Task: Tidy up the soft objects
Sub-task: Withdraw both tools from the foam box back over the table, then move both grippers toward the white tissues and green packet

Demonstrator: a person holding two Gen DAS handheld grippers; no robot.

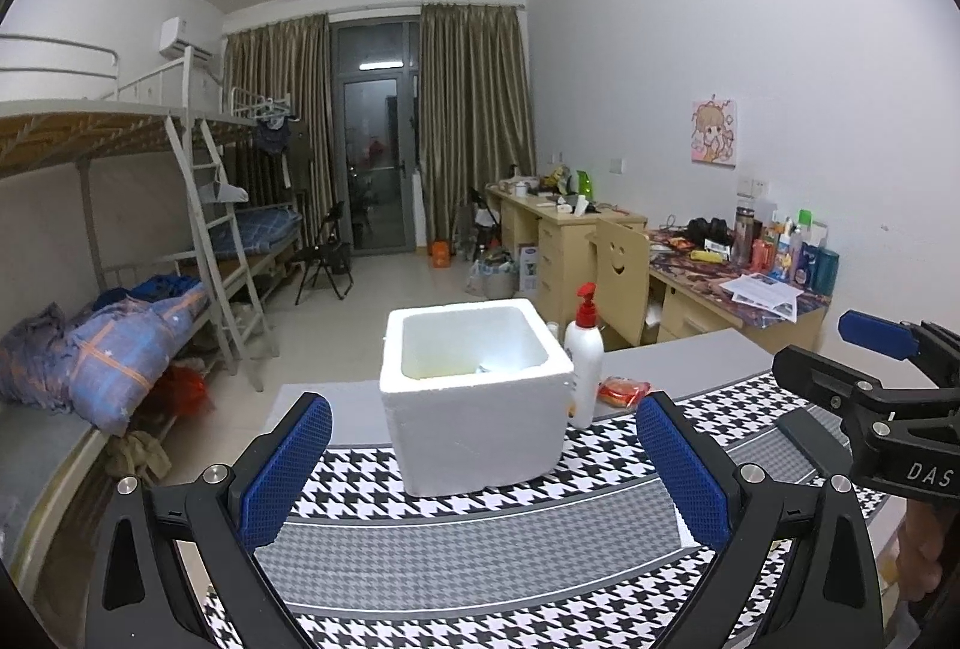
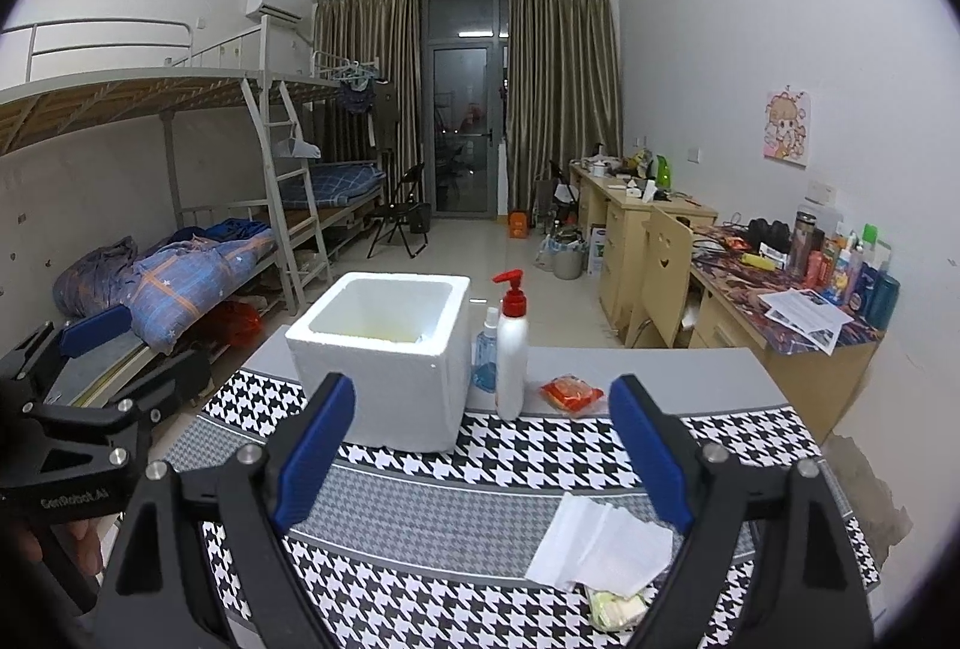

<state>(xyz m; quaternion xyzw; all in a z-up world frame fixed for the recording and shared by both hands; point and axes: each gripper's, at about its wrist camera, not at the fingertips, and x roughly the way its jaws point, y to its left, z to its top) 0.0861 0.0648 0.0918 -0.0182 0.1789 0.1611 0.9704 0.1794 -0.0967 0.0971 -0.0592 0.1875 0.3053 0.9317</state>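
Both my jaws stood wide and empty. White tissue packet lay at the worktop's near edge, under my right gripper; orange pack, possibly soft, sat beside the foam box. I judged a centred, gentle pinch best.

A shared dormitory room is showing here: metal bunk beds with ladders are lining the left wall, wooden desks cluttered with bottles are running along the right, and curtains are framing a glass balcony door at the far end.
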